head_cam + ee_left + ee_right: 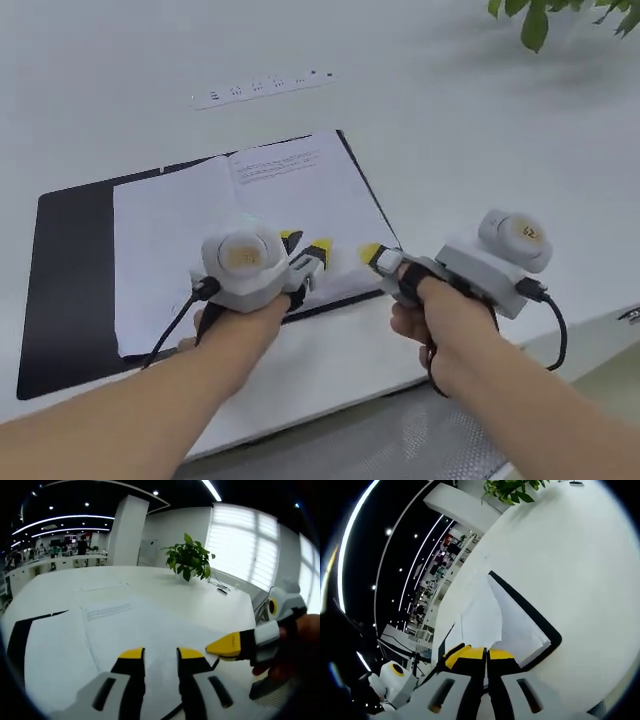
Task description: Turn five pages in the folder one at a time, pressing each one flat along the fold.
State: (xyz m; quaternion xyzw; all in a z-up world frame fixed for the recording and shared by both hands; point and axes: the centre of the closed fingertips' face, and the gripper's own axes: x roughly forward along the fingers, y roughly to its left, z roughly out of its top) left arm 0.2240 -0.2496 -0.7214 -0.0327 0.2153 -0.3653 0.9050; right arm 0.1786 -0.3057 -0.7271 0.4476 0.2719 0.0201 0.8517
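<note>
The folder lay open on the counter, just ahead of both hands. The left tongs hovered slightly parted and empty over the near edge of the right-hand page. The right tongs were closed at its right edge; I couldn't tell if they pinched paper. The sheets looked thin, limp and easily creased, best pinched lightly at the near outer corner.

We're in an open-plan office: a broad white table carries a power strip and a potted plant, with a white pillar behind. Long ceiling light strips curve over rows of desks at the back, and blinds cover the big window.
</note>
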